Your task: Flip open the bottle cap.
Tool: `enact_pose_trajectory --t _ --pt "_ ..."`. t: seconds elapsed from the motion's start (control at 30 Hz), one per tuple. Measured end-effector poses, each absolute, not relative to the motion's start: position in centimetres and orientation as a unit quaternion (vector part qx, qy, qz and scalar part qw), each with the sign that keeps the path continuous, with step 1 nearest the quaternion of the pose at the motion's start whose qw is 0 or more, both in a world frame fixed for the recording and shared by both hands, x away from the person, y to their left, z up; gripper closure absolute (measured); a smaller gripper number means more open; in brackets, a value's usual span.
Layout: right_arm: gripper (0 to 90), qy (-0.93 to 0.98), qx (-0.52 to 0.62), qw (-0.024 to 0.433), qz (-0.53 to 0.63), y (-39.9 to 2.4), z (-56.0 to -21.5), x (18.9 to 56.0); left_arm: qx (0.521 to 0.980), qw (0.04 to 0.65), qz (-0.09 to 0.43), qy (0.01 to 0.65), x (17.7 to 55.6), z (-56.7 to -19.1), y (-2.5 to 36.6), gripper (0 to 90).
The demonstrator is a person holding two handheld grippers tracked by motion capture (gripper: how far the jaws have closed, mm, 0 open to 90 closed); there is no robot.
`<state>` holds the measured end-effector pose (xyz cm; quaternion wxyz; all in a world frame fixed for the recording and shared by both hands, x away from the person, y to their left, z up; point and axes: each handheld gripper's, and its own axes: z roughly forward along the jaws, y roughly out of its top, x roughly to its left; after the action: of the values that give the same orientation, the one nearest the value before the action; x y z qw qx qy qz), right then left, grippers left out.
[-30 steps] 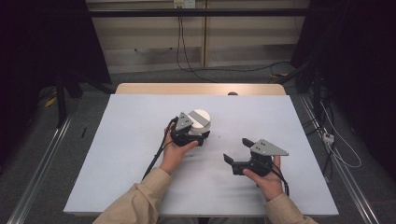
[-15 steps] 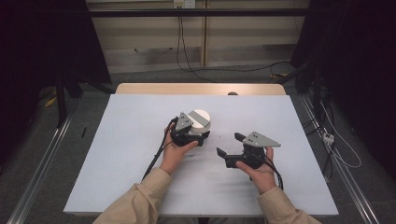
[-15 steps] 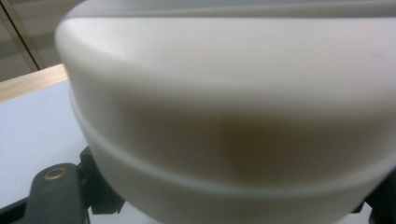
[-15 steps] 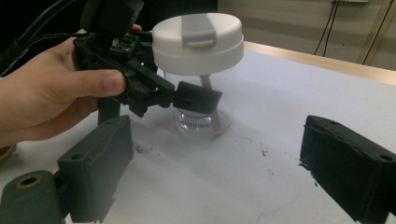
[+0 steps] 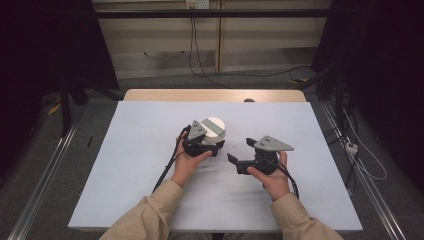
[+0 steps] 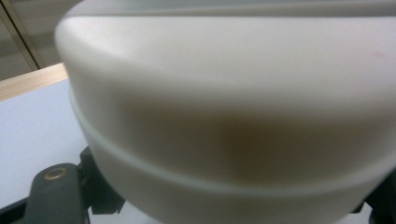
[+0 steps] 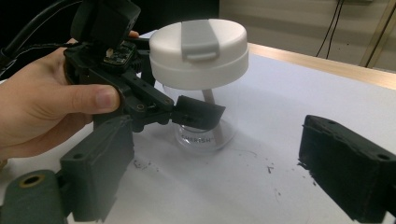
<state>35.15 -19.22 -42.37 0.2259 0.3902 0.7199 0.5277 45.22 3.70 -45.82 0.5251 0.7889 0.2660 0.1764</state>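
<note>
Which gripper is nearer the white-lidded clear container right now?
Left. The left gripper has its jaws around the clear container under the white lid; the right gripper sits open beside it, apart.

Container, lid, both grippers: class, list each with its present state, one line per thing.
Clear container: upright on the table, clamped at its body.
White lid: on, flip tab down.
Left gripper: shut on the clear container.
Right gripper: open, short of the container.

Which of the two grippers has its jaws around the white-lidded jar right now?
The left gripper: its jaws sit either side of the jar beneath the lid. The right gripper hangs open beside it.
</note>
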Motion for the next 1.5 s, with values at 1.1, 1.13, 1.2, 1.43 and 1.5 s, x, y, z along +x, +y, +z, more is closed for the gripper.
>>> enact_pose_trajectory --t 1.1,1.13,1.2,1.43,1.5 --pt "90.0 0.739 0.378 0.208 0.518 -16.7 -41.5 38.0 0.787 0.528 0.174 0.268 45.2 -45.9 3.7 18.6" --pt "90.0 0.739 0.377 0.209 0.518 -16.7 -41.6 38.0 0.787 0.528 0.174 0.268 45.2 -45.9 3.7 18.6" --pt "90.0 0.736 0.38 0.21 0.519 -16.8 -41.6 38.1 0.787 0.528 0.173 0.269 45.2 -45.9 3.7 18.6" --pt "90.0 0.736 0.374 0.214 0.522 -16.6 -41.1 38.3 0.787 0.527 0.174 0.268 45.2 -45.9 3.7 18.6" --pt "90.0 0.736 0.374 0.213 0.522 -16.5 -41.0 38.3 0.787 0.528 0.174 0.268 45.2 -45.9 3.7 18.6"
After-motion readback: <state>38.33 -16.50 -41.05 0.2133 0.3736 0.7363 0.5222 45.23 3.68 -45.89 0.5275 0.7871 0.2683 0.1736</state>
